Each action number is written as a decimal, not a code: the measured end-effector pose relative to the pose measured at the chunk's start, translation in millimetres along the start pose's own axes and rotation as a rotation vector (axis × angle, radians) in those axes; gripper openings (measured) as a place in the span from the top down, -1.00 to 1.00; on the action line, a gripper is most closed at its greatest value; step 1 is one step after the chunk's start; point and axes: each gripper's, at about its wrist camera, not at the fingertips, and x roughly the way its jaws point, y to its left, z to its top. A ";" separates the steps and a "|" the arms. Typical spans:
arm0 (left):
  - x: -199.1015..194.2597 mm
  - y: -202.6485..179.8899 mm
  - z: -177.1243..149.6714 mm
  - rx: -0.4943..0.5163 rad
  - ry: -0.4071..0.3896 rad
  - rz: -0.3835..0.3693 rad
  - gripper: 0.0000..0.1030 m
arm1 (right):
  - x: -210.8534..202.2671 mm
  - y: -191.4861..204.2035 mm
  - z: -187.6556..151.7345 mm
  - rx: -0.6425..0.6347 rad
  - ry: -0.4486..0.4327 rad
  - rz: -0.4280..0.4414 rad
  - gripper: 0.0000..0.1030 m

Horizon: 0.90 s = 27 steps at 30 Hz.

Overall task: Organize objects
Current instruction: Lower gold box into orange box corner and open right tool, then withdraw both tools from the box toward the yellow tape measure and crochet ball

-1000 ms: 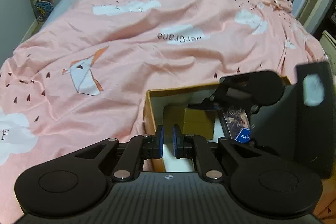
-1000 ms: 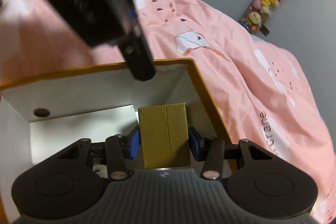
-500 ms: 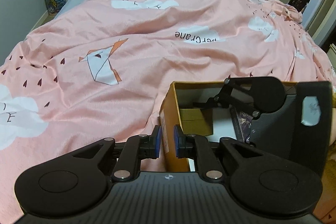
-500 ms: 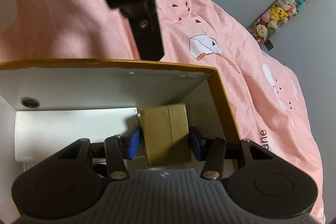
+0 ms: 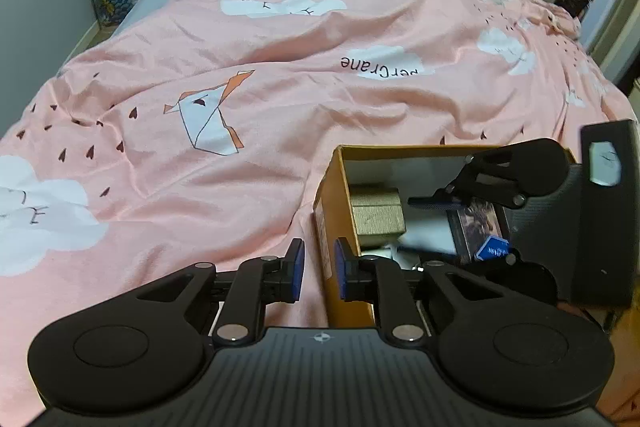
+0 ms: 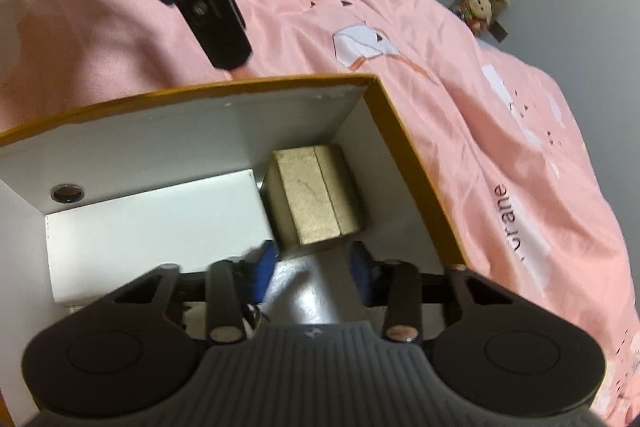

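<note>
1. Release is the news here: my right gripper [image 6: 314, 269] stands spread with nothing between its blue pads, and the small gold cardboard box [image 6: 314, 201] that it pinched a second ago now sits on its own.
2. That gold box rests in the far right corner of the orange-rimmed, white-lined cardboard storage box [image 6: 416, 163], just beside a flat white box [image 6: 156, 223] on the floor of the container.
3. I judge this item placed, so the right gripper is free to fetch another.
4. My left gripper [image 5: 319, 269] is nearly pressed together, its pads straddling the storage box's near wall; whether they actually pinch it I cannot tell.
5. Against the earlier frames, the right gripper has drawn back from the gold box, and the left sits further out over the pink patterned bed quilt [image 5: 240, 75].
</note>
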 end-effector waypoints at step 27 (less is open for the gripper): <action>-98.7 -40.0 -27.6 0.155 -0.109 0.039 0.42 | -99.4 4.5 -7.6 0.293 -0.187 0.015 0.28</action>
